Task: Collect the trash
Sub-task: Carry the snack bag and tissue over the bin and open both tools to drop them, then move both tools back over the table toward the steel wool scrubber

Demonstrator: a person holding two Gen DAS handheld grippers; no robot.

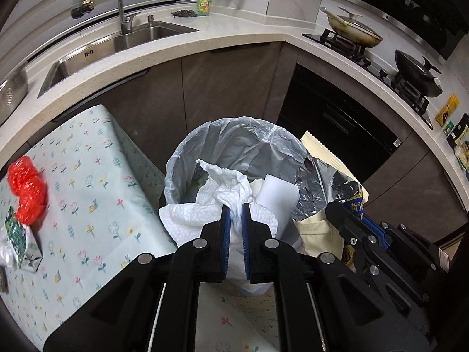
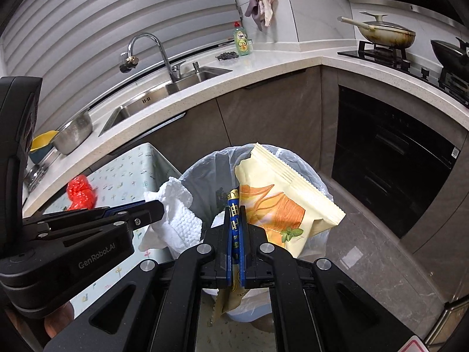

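My left gripper [image 1: 236, 206] is shut on a crumpled white paper towel [image 1: 205, 202], held over the rim of a bin with a clear liner [image 1: 234, 143]. A white block [image 1: 278, 196] shows just right of the towel; I cannot tell whether it is held. My right gripper [image 2: 234, 209] is shut on a cream snack bag with an orange print [image 2: 287, 202], which hangs over the same bin [image 2: 205, 182]. In the right wrist view the left gripper [image 2: 159, 206] and its towel [image 2: 178, 217] sit at the bin's left edge. The right gripper [image 1: 332, 206] reaches in from the right in the left wrist view.
A table with a floral cloth [image 1: 96, 182] stands left of the bin and carries a red plastic bag [image 1: 26, 190] and a green wrapper [image 1: 20, 240]. Behind run the counter with a sink [image 1: 123, 44], dark cabinets, an oven [image 2: 390, 158] and a stove with pans [image 1: 354, 29].
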